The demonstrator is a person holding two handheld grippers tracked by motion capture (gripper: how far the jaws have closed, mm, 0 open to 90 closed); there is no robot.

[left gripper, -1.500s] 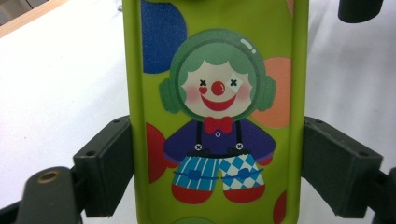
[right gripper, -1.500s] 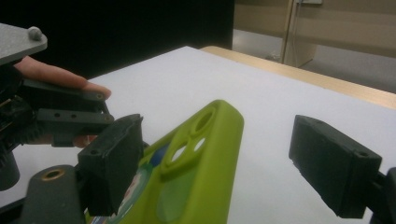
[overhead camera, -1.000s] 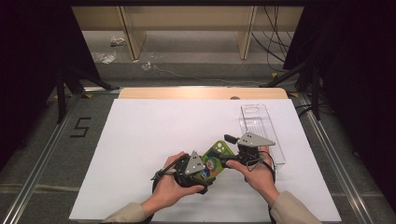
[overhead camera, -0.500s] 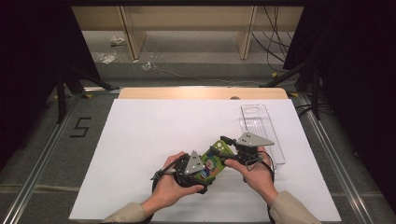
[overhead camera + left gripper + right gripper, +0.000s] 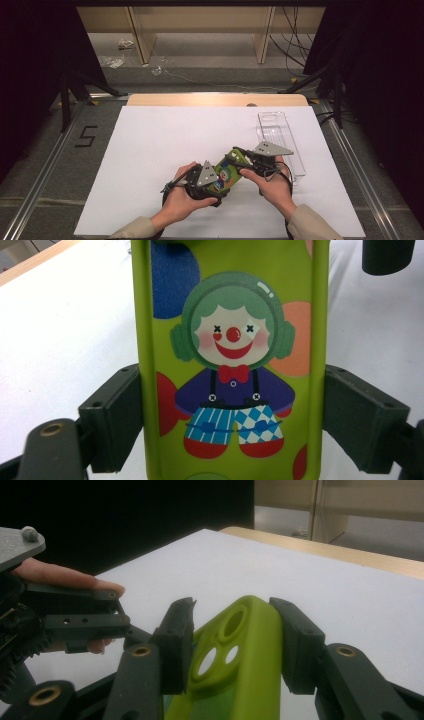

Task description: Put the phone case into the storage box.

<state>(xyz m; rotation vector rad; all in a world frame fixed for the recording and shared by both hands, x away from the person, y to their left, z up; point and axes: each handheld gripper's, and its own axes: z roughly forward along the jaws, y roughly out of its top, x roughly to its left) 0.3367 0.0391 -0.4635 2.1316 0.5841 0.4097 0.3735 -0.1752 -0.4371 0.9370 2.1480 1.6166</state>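
A lime-green phone case [image 5: 227, 172] with a clown picture [image 5: 232, 365] is held just above the white sheet at the front centre. My left gripper [image 5: 219, 183] is shut on its near end, with a black pad pressed on each long edge [image 5: 232, 412]. My right gripper [image 5: 241, 156] is shut on the far end, where the camera holes are, one pad on each side of the case [image 5: 240, 665]. The right gripper view also shows the left gripper [image 5: 75, 622] and a fingertip at the left.
A clear plastic tray [image 5: 277, 135] lies to the right, just beyond the right hand. The white sheet [image 5: 170, 135] covers the table up to a wooden strip [image 5: 215, 100] at the far edge. Shelving and cables stand behind the table.
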